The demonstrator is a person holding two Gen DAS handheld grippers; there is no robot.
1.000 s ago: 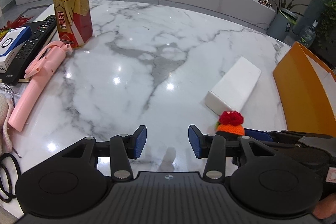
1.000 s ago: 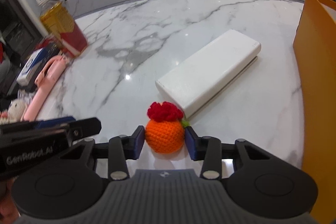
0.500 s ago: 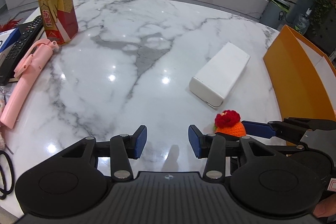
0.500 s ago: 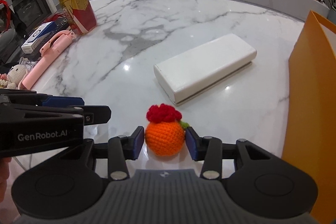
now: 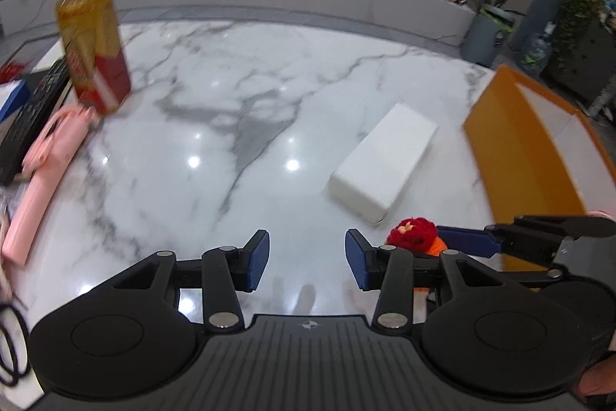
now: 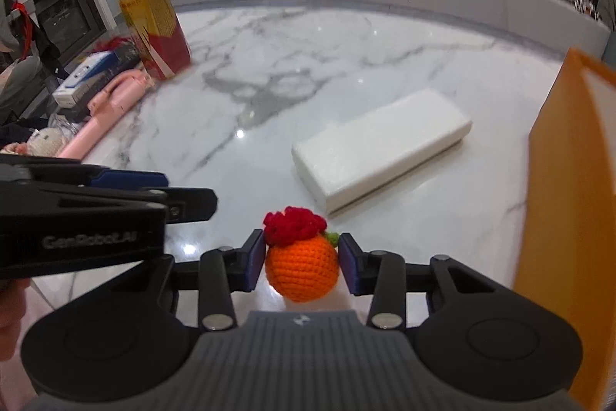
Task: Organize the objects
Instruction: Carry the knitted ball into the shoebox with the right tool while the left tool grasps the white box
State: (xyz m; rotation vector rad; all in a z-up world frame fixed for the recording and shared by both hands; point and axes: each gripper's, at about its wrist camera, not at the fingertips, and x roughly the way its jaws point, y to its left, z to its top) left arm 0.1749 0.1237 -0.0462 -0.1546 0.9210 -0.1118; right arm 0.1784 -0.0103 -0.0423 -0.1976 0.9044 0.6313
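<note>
A: Right gripper (image 6: 302, 262)?
B: Jaws closing on the crochet orange (image 6: 302, 266), both pads touching its sides. It sits between them, clear of the marble table (image 6: 346, 56) as far as I can judge, near the table's near edge.

A: Left gripper (image 5: 306, 262)?
B: Jaws spread, nothing between them, hanging over bare marble just beside the right one.

A: Target?
B: Probably the orange box (image 6: 569, 180) at the table's right edge. That's a guess from the task.

A: Tips for the carry?
B: Yarn is soft, so squeeze only enough to dent it. Lift above the box wall before crossing. Swing wide of the white block (image 6: 381, 149), which lies between orange and box.

A: Left side stuff?
B: Tea bottle (image 6: 154, 29) and pink stick (image 6: 104, 114) by the left edge, untouched.
</note>
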